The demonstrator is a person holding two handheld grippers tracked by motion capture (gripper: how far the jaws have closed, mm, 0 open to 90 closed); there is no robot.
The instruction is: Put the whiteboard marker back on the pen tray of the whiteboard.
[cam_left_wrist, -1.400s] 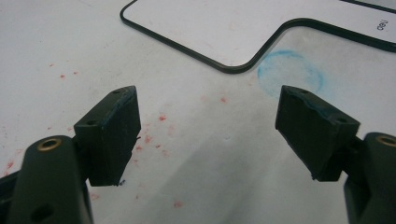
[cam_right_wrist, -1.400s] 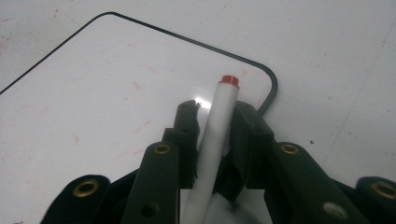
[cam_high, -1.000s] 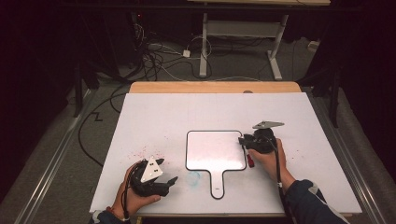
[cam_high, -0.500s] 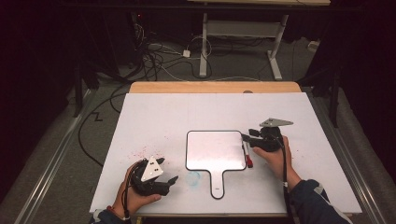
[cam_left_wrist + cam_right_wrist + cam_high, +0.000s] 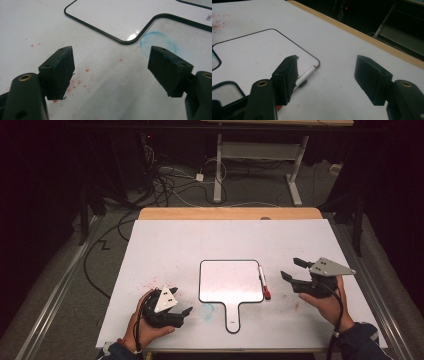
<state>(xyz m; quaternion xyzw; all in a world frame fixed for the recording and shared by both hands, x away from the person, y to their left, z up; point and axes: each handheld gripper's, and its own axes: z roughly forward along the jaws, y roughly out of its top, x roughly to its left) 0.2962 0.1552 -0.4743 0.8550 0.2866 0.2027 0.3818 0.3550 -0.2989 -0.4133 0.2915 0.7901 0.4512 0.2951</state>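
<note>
Lying just left of the right gripper (image 5: 295, 270), the marker (image 5: 263, 281) rests on the tabletop (image 5: 170, 240) against the whiteboard (image 5: 230, 280) edge, long axis running away from the person. Right jaws have just been opening and hold nothing; left gripper (image 5: 182, 312) spread, farther off.

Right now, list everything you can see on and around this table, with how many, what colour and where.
Whiteboard paddle: one, white with a black rim and a short handle, middle of the table.
Marker: one, white barrel with a red cap, lying along the paddle's right edge.
Table: one, white top with a wooden strip at the far edge.
Red specks: many, near the left gripper.
Blue smudge: one, beside the paddle's handle.
Cables: several, dark and white, on the floor beyond the table.
Desk frame: one, white, in the background.
Left gripper: one, black, front left, jaws open.
Right gripper: one, black, right of the marker, jaws just opened, nothing between them.
</note>
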